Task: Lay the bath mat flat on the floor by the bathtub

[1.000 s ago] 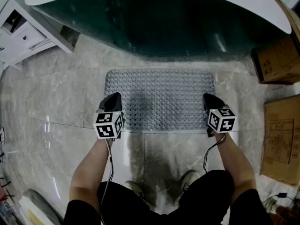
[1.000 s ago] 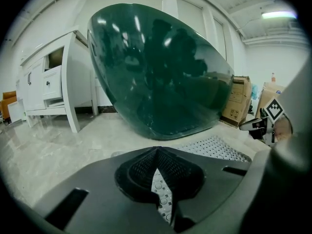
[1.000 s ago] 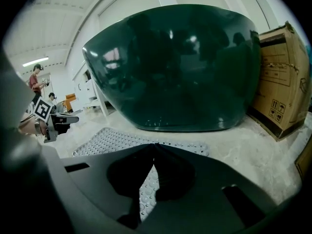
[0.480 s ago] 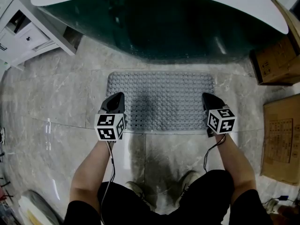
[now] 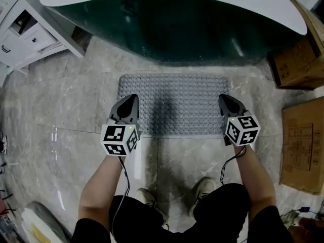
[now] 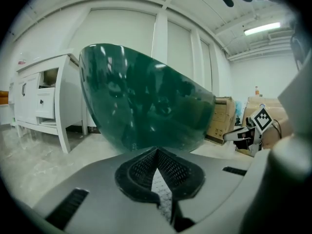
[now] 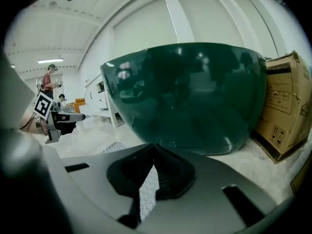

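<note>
A grey bath mat (image 5: 174,103) with small bumps lies flat on the marble floor just in front of the dark green bathtub (image 5: 172,24). My left gripper (image 5: 130,99) hovers over the mat's left edge and my right gripper (image 5: 224,99) over its right edge. In the left gripper view the jaws (image 6: 156,150) meet at their tips, and the mat (image 6: 161,189) shows below through the wedge behind them. The right gripper view shows the same: tips (image 7: 155,146) together, with the mat (image 7: 146,189) underneath. Neither edge of the mat looks lifted.
A white cabinet (image 5: 30,29) stands at the tub's left end. Cardboard boxes (image 5: 296,59) sit at the right, with a flat carton (image 5: 304,146) nearer me. My shoes (image 5: 147,196) are on the tiles behind the mat. People stand far off in the right gripper view.
Both grippers have risen slightly toward the head camera and their marker cubes look larger. The mat has stayed flat in the same place by the tub.
</note>
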`<state>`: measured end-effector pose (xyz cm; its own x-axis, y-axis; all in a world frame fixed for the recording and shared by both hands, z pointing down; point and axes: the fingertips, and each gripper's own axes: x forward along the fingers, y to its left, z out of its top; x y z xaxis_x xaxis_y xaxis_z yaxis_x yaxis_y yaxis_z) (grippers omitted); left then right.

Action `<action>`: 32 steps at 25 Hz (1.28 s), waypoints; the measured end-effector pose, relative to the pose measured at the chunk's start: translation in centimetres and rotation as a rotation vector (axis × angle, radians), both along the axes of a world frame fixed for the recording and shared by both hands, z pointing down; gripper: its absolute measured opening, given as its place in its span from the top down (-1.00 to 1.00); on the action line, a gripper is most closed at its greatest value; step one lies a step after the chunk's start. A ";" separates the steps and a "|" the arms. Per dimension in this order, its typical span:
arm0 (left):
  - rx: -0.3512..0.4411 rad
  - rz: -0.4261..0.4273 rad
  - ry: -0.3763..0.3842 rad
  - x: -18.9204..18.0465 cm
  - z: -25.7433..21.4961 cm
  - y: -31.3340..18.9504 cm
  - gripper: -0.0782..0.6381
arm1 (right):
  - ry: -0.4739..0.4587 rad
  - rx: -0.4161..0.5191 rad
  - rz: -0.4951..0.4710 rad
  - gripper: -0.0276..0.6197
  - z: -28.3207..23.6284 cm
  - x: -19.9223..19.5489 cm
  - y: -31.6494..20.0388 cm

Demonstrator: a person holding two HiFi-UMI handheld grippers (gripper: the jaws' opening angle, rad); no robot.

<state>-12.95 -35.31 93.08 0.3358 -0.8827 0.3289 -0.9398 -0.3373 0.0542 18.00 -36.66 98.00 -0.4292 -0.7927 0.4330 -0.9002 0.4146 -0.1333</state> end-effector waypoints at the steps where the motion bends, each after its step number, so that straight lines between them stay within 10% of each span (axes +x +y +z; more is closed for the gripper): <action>1: 0.006 0.002 0.004 0.3 -0.9 0.4 0.74 | 0.001 0.006 -0.006 0.86 -0.9 -0.2 0.4; 14: -0.078 0.012 0.045 0.6 -14.2 7.0 0.74 | 0.002 -0.077 -0.014 0.86 -15.0 -2.0 7.2; 32: -0.020 -0.001 0.118 -3.0 -49.4 13.3 0.74 | -0.020 0.017 -0.020 0.86 -51.3 -6.6 13.0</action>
